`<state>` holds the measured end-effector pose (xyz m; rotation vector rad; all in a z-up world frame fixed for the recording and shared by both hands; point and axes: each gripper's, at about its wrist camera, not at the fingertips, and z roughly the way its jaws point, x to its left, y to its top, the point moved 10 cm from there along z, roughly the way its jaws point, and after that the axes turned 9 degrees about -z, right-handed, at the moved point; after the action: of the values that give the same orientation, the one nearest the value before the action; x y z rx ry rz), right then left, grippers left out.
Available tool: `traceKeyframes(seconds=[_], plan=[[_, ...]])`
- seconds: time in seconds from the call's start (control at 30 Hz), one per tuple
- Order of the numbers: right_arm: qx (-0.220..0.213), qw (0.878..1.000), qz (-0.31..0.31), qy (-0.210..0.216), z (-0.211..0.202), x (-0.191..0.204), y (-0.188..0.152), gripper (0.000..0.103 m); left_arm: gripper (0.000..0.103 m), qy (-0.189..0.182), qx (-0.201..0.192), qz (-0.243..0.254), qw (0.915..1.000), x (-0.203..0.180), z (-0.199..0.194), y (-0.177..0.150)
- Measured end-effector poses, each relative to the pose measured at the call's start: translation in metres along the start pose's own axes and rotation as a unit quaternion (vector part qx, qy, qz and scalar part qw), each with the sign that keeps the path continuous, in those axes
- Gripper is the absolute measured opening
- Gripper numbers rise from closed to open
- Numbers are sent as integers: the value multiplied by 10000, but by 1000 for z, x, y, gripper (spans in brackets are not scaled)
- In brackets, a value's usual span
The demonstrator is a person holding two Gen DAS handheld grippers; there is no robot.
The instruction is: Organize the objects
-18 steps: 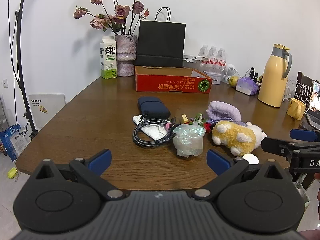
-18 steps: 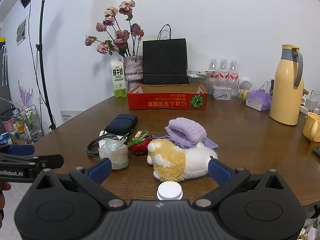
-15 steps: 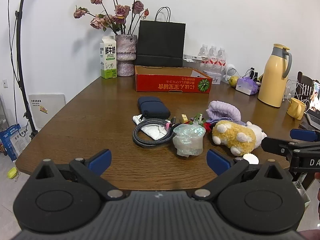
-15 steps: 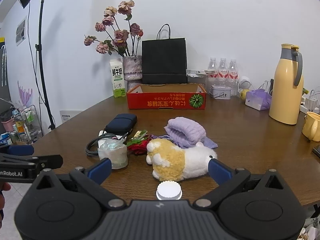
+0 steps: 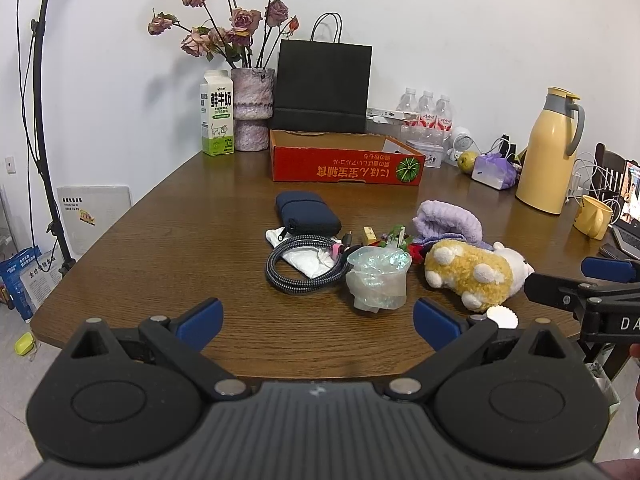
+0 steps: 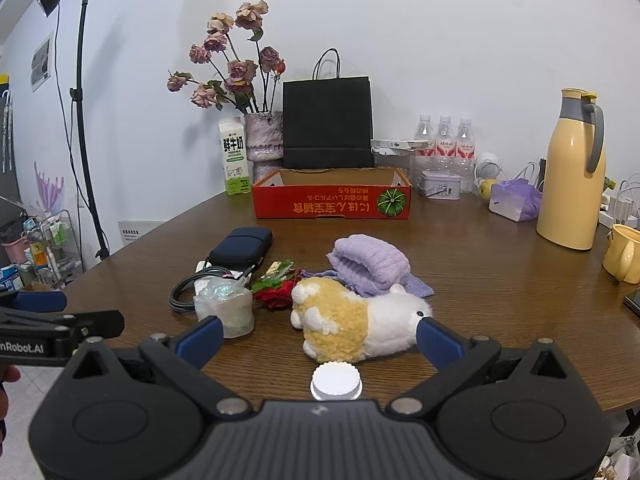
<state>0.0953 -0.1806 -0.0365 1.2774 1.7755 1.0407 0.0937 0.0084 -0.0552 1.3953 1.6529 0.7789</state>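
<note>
Toys and bits lie heaped mid-bench (image 5: 168,216), red box (image 6: 332,200) waiting at twelve o'clock, so left hand-held gripper (image 5: 318,316) and right hand-held gripper (image 6: 320,334) hover wide, empty.

Glossy wooden surface (image 6: 500,280); fluffy plush toy (image 6: 352,324); braided cable (image 5: 296,276); crinkled clear plastic cup (image 5: 378,278); matt cardboard box (image 6: 332,200).

Yellow-and-white plush toy (image 6: 356,322), lilac towel (image 6: 370,264), navy pouch (image 5: 307,213), red box (image 6: 332,200).
</note>
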Motion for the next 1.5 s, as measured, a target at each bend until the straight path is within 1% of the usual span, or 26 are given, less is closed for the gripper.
traceKeyframes(seconds=[1.5], plan=[[5,9999,-71,-85,-2,-2,-2,103,103,11,5,16,10000,0,1,-7]])
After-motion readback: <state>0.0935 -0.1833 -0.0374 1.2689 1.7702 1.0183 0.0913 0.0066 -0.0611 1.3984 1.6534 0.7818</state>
